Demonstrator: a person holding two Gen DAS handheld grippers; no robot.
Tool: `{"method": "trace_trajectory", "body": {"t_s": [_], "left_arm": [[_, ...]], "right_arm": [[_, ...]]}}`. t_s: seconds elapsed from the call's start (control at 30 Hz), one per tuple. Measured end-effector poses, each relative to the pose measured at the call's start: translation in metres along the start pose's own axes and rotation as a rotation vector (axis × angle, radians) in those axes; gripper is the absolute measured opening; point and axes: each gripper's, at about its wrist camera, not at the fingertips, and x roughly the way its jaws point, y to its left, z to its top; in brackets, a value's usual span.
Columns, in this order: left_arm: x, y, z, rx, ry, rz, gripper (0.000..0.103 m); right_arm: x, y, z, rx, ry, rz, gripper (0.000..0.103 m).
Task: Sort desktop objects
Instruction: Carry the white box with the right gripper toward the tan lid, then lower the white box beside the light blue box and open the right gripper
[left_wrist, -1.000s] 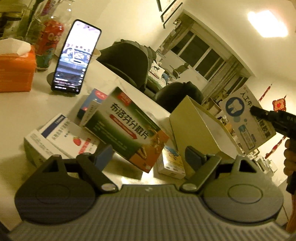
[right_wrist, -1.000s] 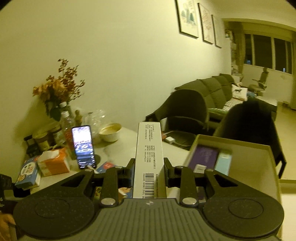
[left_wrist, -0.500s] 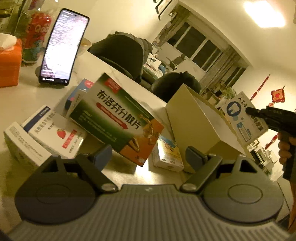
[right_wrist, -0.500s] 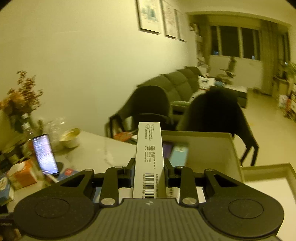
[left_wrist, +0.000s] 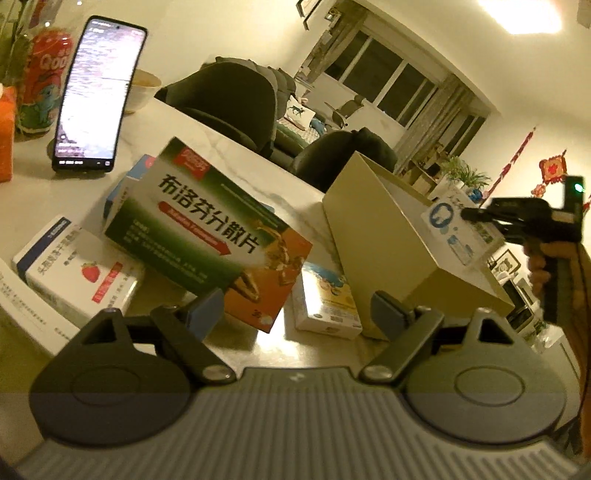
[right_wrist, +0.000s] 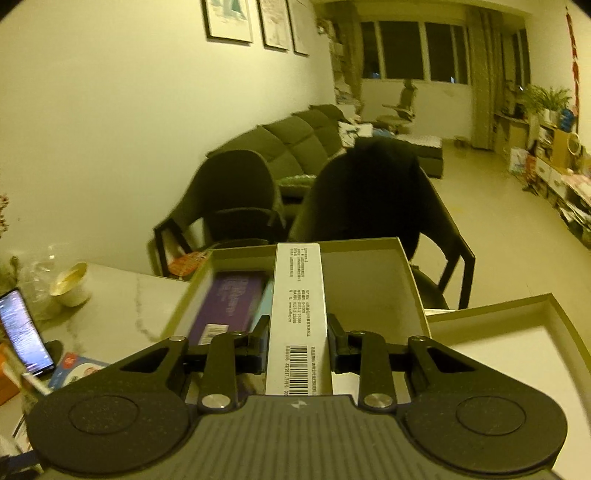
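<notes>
My right gripper (right_wrist: 298, 332) is shut on a long white carton with a barcode (right_wrist: 298, 295). It holds the carton over the open cardboard box (right_wrist: 373, 273), which contains a purple box (right_wrist: 229, 302) and a pale blue one (right_wrist: 263, 299). In the left wrist view the same carton (left_wrist: 456, 232) hangs above the cardboard box (left_wrist: 376, 243), in the right gripper (left_wrist: 471, 215). My left gripper (left_wrist: 297, 314) is open, low over the table. A green and orange medicine box (left_wrist: 207, 229) leans on the pile just ahead of its left finger (left_wrist: 207, 314). Nothing lies between the fingers.
A white strawberry box (left_wrist: 81, 275), a blue box (left_wrist: 127, 184) and a small yellow box (left_wrist: 327, 304) lie around the green one. A lit phone (left_wrist: 96, 96) stands at the back left. The box lid (right_wrist: 498, 354) lies to the right. Dark chairs (right_wrist: 369, 195) stand behind the table.
My right gripper has swung right and downward with the white carton, from beside the cardboard box to over it. The left gripper has crept a little closer to the pile.
</notes>
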Motion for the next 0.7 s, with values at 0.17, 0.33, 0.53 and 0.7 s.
{"method": "trace_trajectory", "body": {"t_s": [0.17, 0.33, 0.53, 0.7], "left_arm": [[0.006, -0.006, -0.001, 0.022, 0.017, 0.008, 0.088], [0.012, -0.010, -0.001, 0.038, 0.030, 0.016, 0.088], [0.020, -0.012, -0.002, 0.047, 0.047, 0.022, 0.088], [0.025, -0.013, -0.003, 0.050, 0.061, 0.026, 0.088]], "right_arm": [[0.036, -0.007, 0.003, 0.017, 0.049, -0.019, 0.032], [0.066, -0.013, 0.009, 0.033, 0.087, -0.037, 0.032], [0.091, -0.012, 0.018, 0.031, 0.108, -0.039, 0.032], [0.109, -0.012, 0.025, 0.043, 0.111, -0.039, 0.032]]}}
